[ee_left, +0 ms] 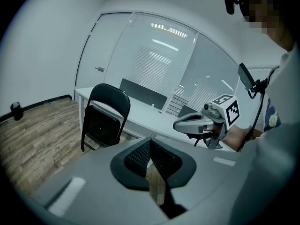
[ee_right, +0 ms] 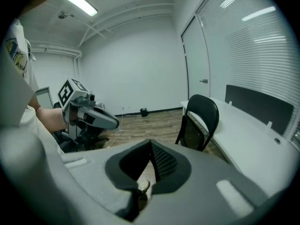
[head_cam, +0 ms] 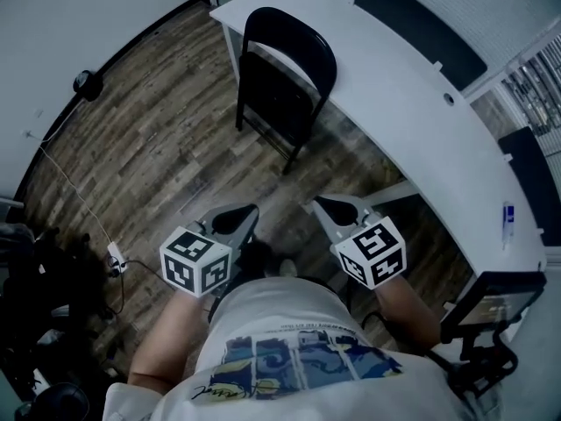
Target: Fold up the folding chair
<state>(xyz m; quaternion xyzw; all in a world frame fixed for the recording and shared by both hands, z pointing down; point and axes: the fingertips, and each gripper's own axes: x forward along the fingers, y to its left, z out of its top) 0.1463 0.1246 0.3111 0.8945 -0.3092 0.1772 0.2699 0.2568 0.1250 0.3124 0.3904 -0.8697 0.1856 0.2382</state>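
Observation:
A black folding chair [head_cam: 282, 82] stands folded flat and upright on the wood floor, leaning close against the white table [head_cam: 412, 103]. It also shows in the left gripper view as the chair [ee_left: 104, 116] and in the right gripper view as the chair [ee_right: 199, 123]. My left gripper [head_cam: 235, 220] and right gripper [head_cam: 337, 209] hang side by side well short of the chair, both shut and empty. Each gripper sees the other: the right gripper [ee_left: 180, 124] and the left gripper [ee_right: 115, 123].
The long white table [ee_left: 140, 118] runs along the glass wall with blinds. A cable and power strip [head_cam: 114, 254] lie on the floor at left beside dark equipment [head_cam: 35, 323]. A small dark object [head_cam: 86, 83] sits by the wall. A monitor on a stand [head_cam: 491, 305] is at right.

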